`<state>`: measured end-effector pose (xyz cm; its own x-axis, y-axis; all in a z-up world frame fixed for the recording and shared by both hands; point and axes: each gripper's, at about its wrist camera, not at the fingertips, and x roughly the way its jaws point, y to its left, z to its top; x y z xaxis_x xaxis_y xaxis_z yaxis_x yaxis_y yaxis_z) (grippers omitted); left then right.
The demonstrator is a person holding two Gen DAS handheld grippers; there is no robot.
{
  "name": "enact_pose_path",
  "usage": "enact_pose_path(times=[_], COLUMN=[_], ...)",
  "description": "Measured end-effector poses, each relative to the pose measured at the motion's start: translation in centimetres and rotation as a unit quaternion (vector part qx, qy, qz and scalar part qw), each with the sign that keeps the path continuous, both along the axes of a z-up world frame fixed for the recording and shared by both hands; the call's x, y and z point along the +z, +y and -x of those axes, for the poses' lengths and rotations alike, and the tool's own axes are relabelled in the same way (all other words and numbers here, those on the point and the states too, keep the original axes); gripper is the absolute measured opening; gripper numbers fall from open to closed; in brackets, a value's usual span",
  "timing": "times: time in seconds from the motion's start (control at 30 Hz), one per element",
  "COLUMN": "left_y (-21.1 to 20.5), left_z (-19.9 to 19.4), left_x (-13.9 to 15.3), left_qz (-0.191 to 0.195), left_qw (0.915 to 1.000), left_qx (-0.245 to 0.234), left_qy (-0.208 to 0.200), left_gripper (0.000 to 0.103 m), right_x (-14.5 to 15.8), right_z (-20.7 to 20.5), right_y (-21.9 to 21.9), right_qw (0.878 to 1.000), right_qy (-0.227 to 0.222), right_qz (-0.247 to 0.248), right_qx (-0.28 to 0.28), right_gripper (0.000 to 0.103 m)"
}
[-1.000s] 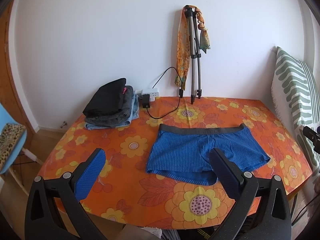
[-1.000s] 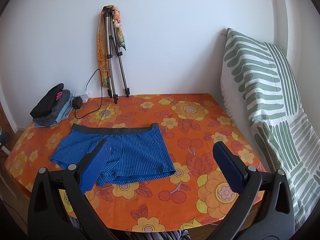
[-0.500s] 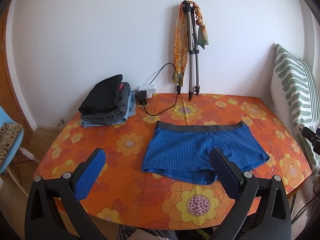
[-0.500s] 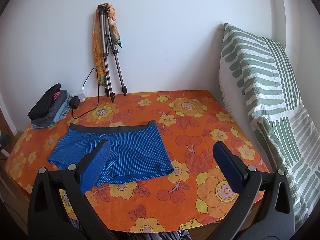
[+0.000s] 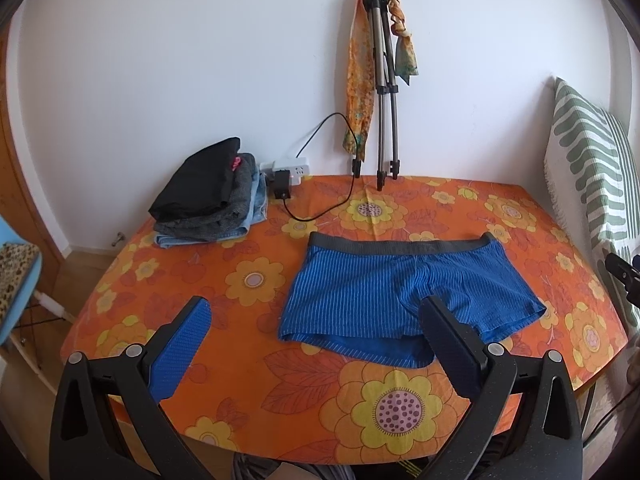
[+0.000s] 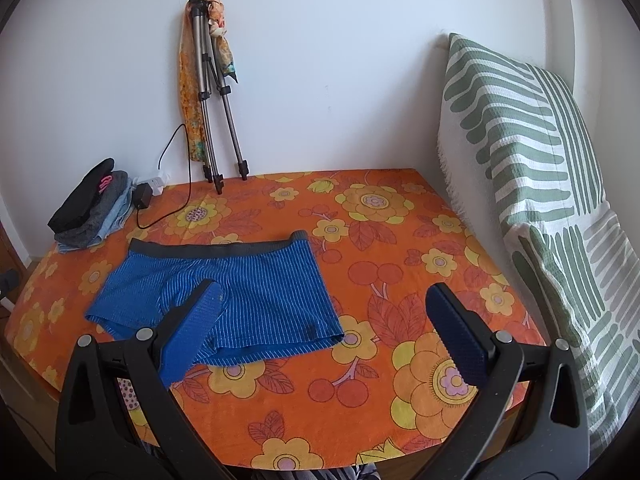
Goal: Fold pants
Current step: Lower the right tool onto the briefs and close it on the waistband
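Blue striped pants point(image 5: 404, 292) are lying flat and unfolded near the middle of a table point(image 5: 360, 400) covered in an orange flowered cloth, with the grey waistband point(image 5: 400, 246) pointing toward the wall and the two leg openings facing the near edge, an arrangement that is leaving every hem open to a grasp from the front; the left gripper point(image 5: 316, 344) is hanging above the near edge with its jaws spread wide and nothing between them, the pants' left hem showing in the gap between its blue fingers point(image 5: 182, 354), while the right gripper point(image 6: 324, 332) is likewise standing released and empty, one finger overlapping the pants in view and the other over bare cloth to the right, though neither gripper appears to be touching the fabric; judged from this layout, no fold is begun and both tools are lining up over opposite sides of the garment, probably for a grasp at each side; a pile of folded clothes point(image 5: 208, 196) is sitting at the far left corner, well apart from the pants and likely serving as the stack for finished items; a power strip point(image 5: 286, 168) with a black cord, a folded tripod point(image 5: 384, 92) draped with a scarf point(image 5: 358, 80), and a green striped cushion point(image 6: 532, 168) against the right wall are lining the back and side, away from the working area
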<state>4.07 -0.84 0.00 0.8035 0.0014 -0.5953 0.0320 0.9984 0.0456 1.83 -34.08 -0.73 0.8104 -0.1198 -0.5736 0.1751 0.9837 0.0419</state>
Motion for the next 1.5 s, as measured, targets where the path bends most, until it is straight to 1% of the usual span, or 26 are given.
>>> enact_pose_path(times=[0.17, 0.27, 0.37, 0.43, 0.5, 0.53, 0.6, 0.63, 0.67, 0.73, 0.77, 0.83, 0.87, 0.93, 1.0, 1.03, 1.1, 1.17, 1.2, 1.27, 1.33, 1.37, 1.4, 1.5], left_y=[-0.6, -1.4, -2.6, -3.5, -4.7, -5.2, -6.7, -7.4, -8.2, -10.2, -11.0, -13.3, -14.1, -16.3, -18.4, -19.6, -21.7, -23.4, -24.2, -25.6, -26.6, -27.0, -27.5, -28.8], left_z=[-0.8, -1.2, -1.7, -2.1, -2.6, -2.7, -3.0, -3.1, -3.2, -3.5, -3.7, -4.2, -4.4, -4.9, -5.4, -5.6, -6.1, -6.7, -7.0, -7.6, -8.1, -8.2, -8.2, -7.4], left_x=[-1.2, -1.8, -2.3, -2.7, -3.1, -3.2, -3.6, -3.7, -3.9, -4.3, -4.5, -5.1, -5.3, -6.0, -6.8, -7.2, -8.0, -8.8, -9.3, -10.1, -11.0, -11.4, -11.7, -12.1], left_qz=[0.003, 0.002, -0.004, -0.001, 0.002, 0.004, 0.005, 0.006, 0.006, 0.009, 0.013, 0.019, 0.021, 0.025, 0.031, 0.035, 0.040, 0.048, 0.049, 0.048, 0.053, 0.055, 0.054, 0.048], left_qw=[0.9996, 0.9991, 0.9981, 0.9968, 0.9948, 0.9938, 0.9904, 0.9888, 0.9869, 0.9820, 0.9790, 0.9722, 0.9694, 0.9622, 0.9547, 0.9500, 0.9420, 0.9350, 0.9328, 0.9287, 0.9236, 0.9214, 0.9198, 0.9146], left_qx=[-0.020, -0.035, -0.054, -0.070, -0.090, -0.099, -0.125, -0.136, -0.148, -0.175, -0.189, -0.218, -0.228, -0.253, -0.276, -0.289, -0.310, -0.325, -0.330, -0.337, -0.342, -0.345, -0.348, -0.362], left_qy=[0.017, 0.024, 0.030, 0.039, 0.048, 0.052, 0.059, 0.061, 0.063, 0.070, 0.075, 0.084, 0.088, 0.097, 0.107, 0.112, 0.122, 0.133, 0.137, 0.148, 0.164, 0.170, 0.172, 0.173], left_gripper=[0.103, 0.100, 0.091, 0.085, 0.082, 0.078, 0.074, 0.069, 0.066, 0.056, 0.055, 0.048, 0.046, 0.038, 0.037, 0.037, 0.036, 0.032, 0.030, 0.029, 0.027, 0.027, 0.027, 0.027], right_x=[-0.6, -0.8, -1.0, -1.0, -1.1, -1.2, -1.3, -1.4, -1.6, -2.0, -2.2, -2.8, -3.0, -3.7, -4.6, -5.0, -6.1, -7.3, -7.9, -8.8, -9.7, -10.2, -10.5, -11.7], right_z=[-1.0, -1.8, -3.0, -3.8, -5.0, -5.5, -6.9, -7.3, -8.0, -9.5, -10.2, -11.7, -12.3, -13.8, -15.6, -16.2, -18.0, -19.5, -20.3, -21.6, -22.6, -23.2, -23.6, -24.8], right_y=[-0.4, -1.2, -2.3, -3.1, -4.3, -4.9, -6.0, -6.4, -6.8, -7.6, -8.0, -8.9, -9.2, -10.0, -10.6, -10.8, -11.3, -11.8, -12.0, -12.4, -12.8, -12.9, -13.0, -12.9], right_qw=[1.000, 1.000, 1.000, 0.999, 0.999, 0.998, 0.997, 0.996, 0.996, 0.995, 0.995, 0.993, 0.992, 0.989, 0.984, 0.982, 0.976, 0.969, 0.964, 0.959, 0.954, 0.951, 0.948, 0.940], right_qy=[0.006, 0.008, 0.012, 0.015, 0.021, 0.024, 0.032, 0.034, 0.037, 0.047, 0.051, 0.057, 0.058, 0.068, 0.087, 0.095, 0.116, 0.134, 0.145, 0.160, 0.171, 0.177, 0.182, 0.202], right_qz=[0.004, 0.000, -0.013, -0.023, -0.037, -0.045, -0.059, -0.061, -0.062, -0.060, -0.061, -0.075, -0.081, -0.101, -0.121, -0.126, -0.142, -0.163, -0.174, -0.186, -0.198, -0.206, -0.212, -0.222], right_qx=[0.003, 0.010, 0.020, 0.026, 0.032, 0.035, 0.043, 0.047, 0.052, 0.056, 0.061, 0.075, 0.078, 0.088, 0.100, 0.104, 0.117, 0.130, 0.137, 0.143, 0.148, 0.150, 0.153, 0.163], right_gripper=[0.103, 0.103, 0.103, 0.103, 0.103, 0.103, 0.103, 0.103, 0.103, 0.103, 0.103, 0.103, 0.103, 0.103, 0.099, 0.096, 0.094, 0.087, 0.084, 0.074, 0.070, 0.070, 0.069, 0.063])
